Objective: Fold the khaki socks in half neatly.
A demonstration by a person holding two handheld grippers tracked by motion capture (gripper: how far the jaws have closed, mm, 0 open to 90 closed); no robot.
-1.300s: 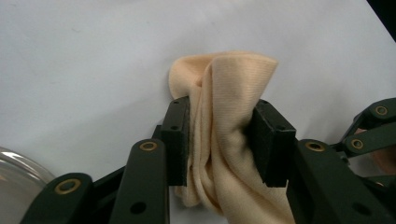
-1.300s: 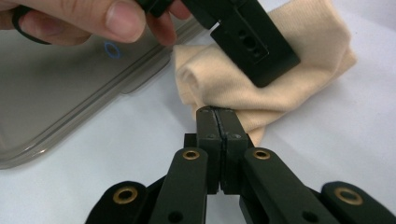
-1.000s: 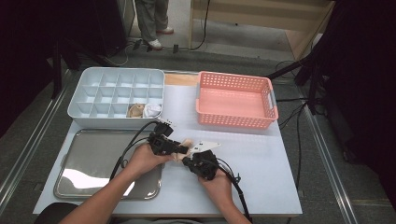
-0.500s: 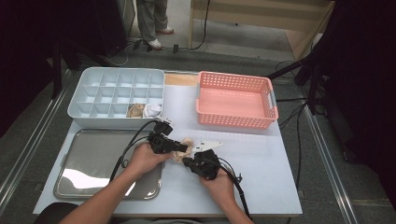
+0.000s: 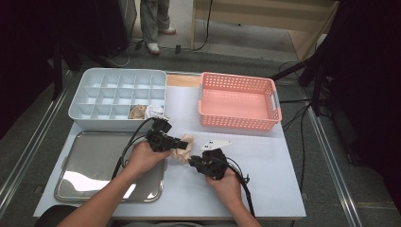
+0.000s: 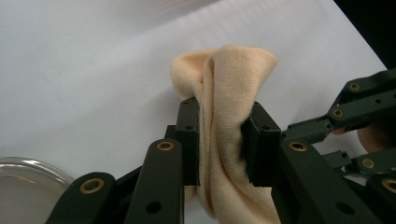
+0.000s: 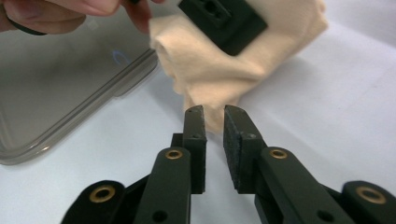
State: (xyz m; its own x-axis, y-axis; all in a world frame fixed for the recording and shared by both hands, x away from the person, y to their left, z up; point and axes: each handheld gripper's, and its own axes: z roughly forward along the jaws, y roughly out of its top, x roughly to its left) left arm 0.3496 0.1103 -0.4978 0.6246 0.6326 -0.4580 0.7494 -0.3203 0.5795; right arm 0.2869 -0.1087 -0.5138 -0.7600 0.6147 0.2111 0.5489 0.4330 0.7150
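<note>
A beige sock [image 5: 185, 146] lies bunched on the white table between my two grippers. My left gripper [image 5: 181, 143] is shut on it, having just closed in. In the left gripper view the pads [image 6: 190, 140] squeeze a fold of the sock [image 6: 233, 74] that rises above them. My right gripper [image 5: 193, 162] sits just in front of the sock, and its jaws have just been opening. In the right gripper view my right gripper [image 7: 214, 116] has a narrow gap, and the sock's lower corner [image 7: 205, 74] lies at the tips, unpinched.
A white compartment box [image 5: 118, 94] at the back left holds rolled socks [image 5: 137, 112] in its front cells. A pink basket [image 5: 239, 101] stands at the back right. A metal tray [image 5: 94, 165] lies at the front left, under the left forearm.
The right gripper's jaws have parted a little and let go of the sock. The left gripper's jaws have closed on the sock. Both hands stay where they were.
</note>
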